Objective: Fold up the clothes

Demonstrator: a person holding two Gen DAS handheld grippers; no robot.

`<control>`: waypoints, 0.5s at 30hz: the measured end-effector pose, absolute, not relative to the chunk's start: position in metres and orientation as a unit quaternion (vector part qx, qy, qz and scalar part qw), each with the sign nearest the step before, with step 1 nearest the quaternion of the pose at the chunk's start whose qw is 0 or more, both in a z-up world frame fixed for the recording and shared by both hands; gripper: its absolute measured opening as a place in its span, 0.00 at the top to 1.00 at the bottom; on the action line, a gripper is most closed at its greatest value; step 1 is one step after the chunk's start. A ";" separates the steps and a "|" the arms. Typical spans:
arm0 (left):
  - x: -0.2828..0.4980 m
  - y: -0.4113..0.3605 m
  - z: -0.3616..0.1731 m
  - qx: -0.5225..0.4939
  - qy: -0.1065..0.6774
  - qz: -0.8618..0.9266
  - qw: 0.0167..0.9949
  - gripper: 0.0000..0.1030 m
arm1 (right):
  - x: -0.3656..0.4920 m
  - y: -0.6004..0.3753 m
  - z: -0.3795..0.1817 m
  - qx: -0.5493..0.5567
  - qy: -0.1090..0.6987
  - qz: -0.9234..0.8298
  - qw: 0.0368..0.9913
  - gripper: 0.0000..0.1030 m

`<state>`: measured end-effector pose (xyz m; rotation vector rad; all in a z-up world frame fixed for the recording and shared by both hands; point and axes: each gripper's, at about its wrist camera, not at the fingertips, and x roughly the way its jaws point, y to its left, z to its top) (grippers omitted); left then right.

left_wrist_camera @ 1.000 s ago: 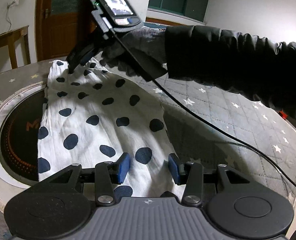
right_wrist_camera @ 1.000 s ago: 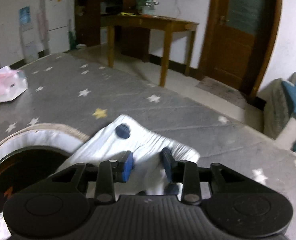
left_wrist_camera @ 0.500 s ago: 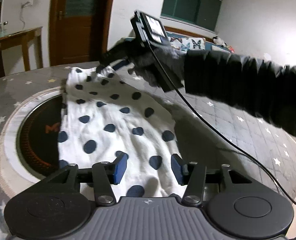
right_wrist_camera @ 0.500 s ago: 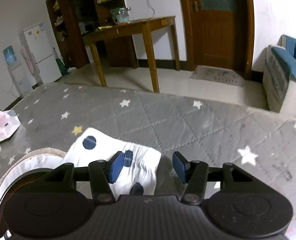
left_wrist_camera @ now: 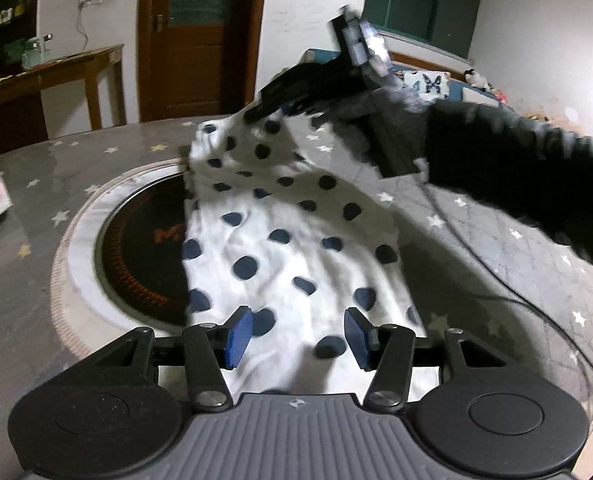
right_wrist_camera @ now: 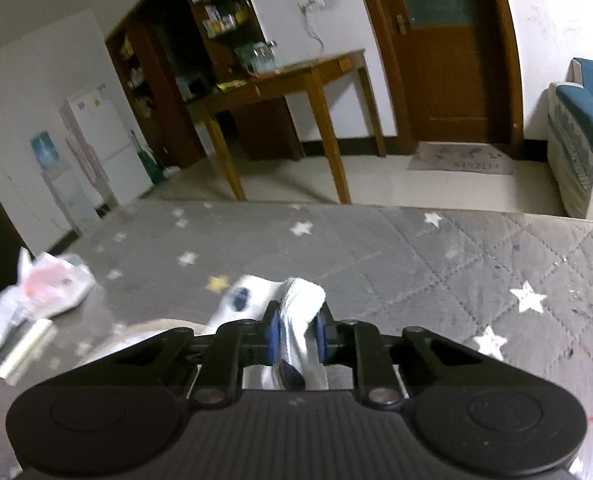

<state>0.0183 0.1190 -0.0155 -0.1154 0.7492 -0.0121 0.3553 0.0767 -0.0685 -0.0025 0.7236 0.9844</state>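
- We work over a grey star-print quilt [left_wrist_camera: 476,240] with a round dark inset.
- Our left gripper [left_wrist_camera: 298,334] gapes wide above the polka-dot cloth [left_wrist_camera: 288,248], holding nothing.
- Our right gripper [right_wrist_camera: 296,334] pinches its far corner, lifted.

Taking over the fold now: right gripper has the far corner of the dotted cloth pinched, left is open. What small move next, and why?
Probably close the left gripper on the near edge of the polka-dot cloth. Its jaws stand open over that edge, while the right gripper already pinches the far corner, lifted. Both ends held lets the fold carry evenly.
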 end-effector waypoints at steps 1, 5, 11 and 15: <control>0.016 0.121 -0.016 -0.056 0.367 -0.001 0.928 0.47 | 0.348 0.073 -0.063 -0.001 0.334 0.468 0.818 0.85; 0.005 0.129 -0.015 -0.055 0.373 0.016 0.926 0.47 | 0.319 0.058 -0.042 0.003 0.320 0.490 0.811 0.85; -0.012 0.138 -0.013 -0.051 0.369 0.031 0.928 0.45 | 0.262 0.029 -0.013 0.012 0.314 0.528 0.789 0.85; -0.024 0.144 -0.011 -0.049 0.366 0.040 0.928 0.45 | 0.219 0.010 0.000 0.011 0.306 0.552 0.775 0.85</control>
